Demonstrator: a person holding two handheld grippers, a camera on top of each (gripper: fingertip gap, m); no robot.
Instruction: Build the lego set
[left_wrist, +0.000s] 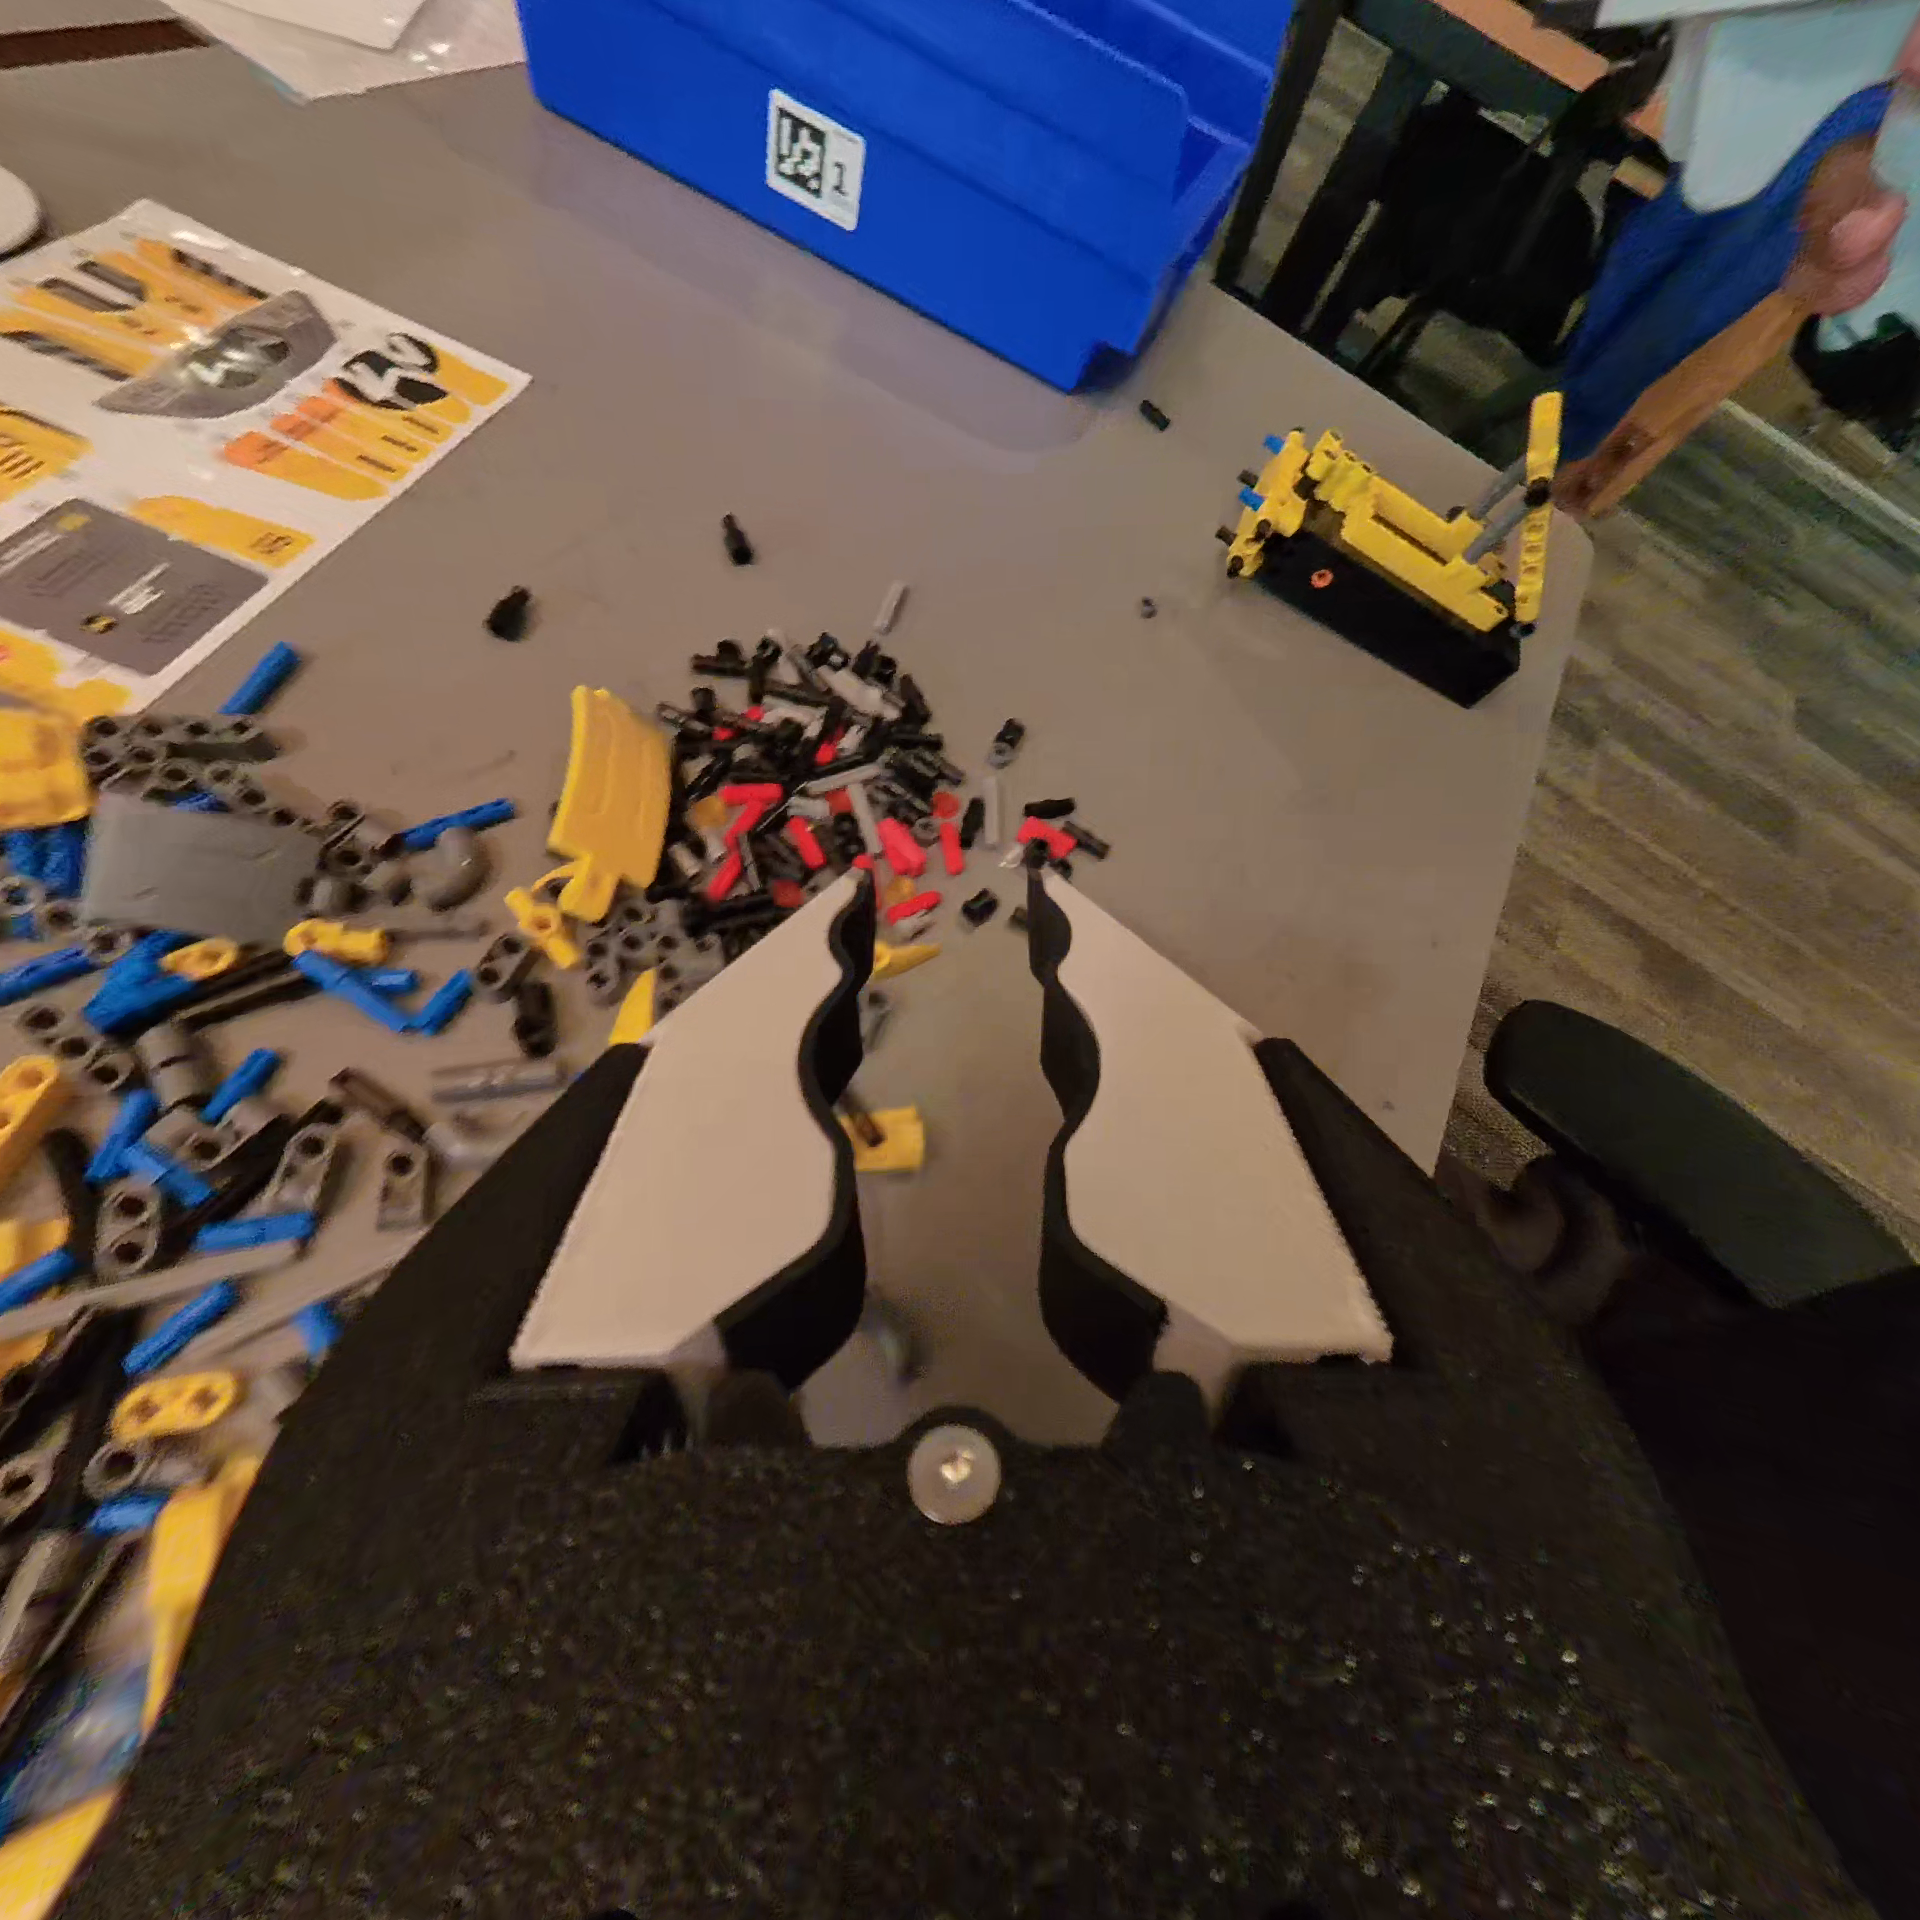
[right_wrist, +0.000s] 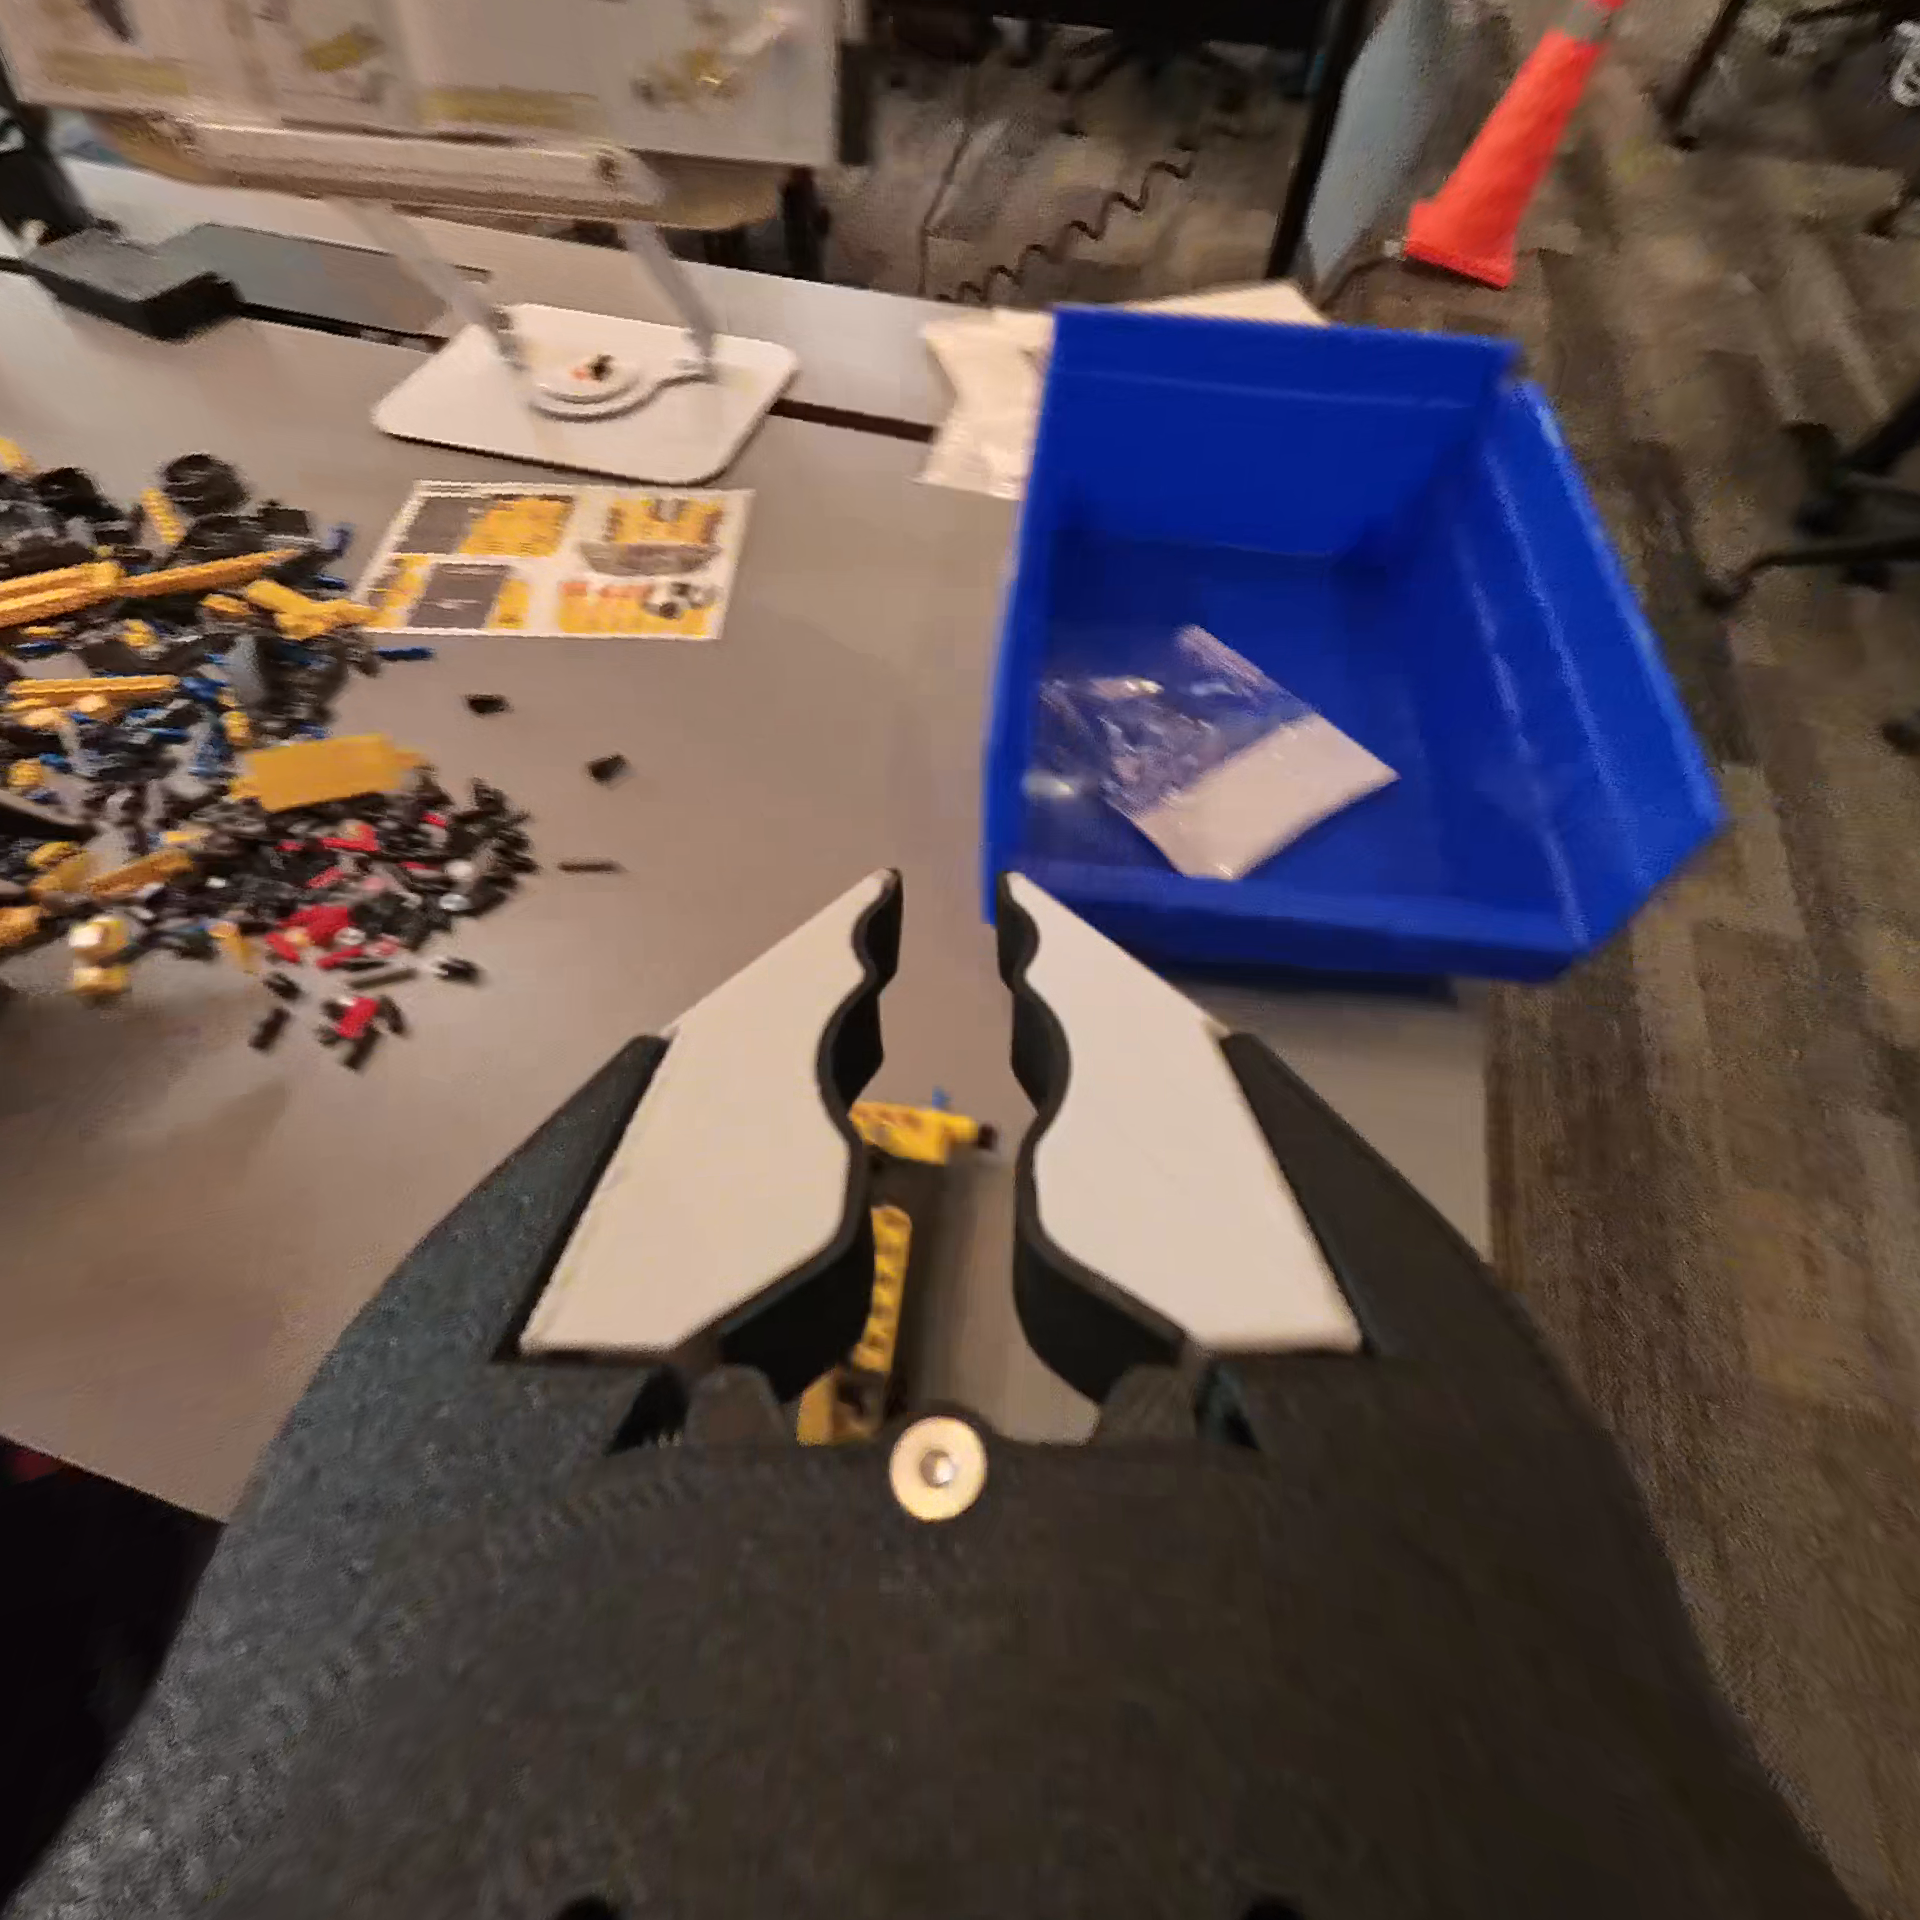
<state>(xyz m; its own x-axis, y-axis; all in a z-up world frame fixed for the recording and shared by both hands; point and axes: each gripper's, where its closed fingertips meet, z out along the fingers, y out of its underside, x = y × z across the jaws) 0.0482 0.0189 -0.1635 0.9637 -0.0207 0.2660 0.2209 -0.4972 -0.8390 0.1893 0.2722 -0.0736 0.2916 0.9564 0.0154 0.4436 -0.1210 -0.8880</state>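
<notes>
Hovering over the grey table (left_wrist: 1195, 883), the left gripper (left_wrist: 945, 878) has its jaws parted by a moderate gap and grips nothing. Its tips sit at the near edge of a pile of small black, red and grey pins (left_wrist: 821, 790). A curved yellow panel (left_wrist: 613, 800) lies just left of the pile. A yellow and black assembly (left_wrist: 1392, 551) stands well apart near the table corner; a blue bin (left_wrist: 987, 187) sits beyond.

Right wrist view, blurred: the right gripper (right_wrist: 948, 894) shows a narrow gap between its jaws, nothing clamped. The yellow and black assembly (right_wrist: 904, 1143) lies on the table beneath the fingers. The blue bin (right_wrist: 1507, 914), just ahead, contains a clear plastic bag (right_wrist: 1195, 758).
</notes>
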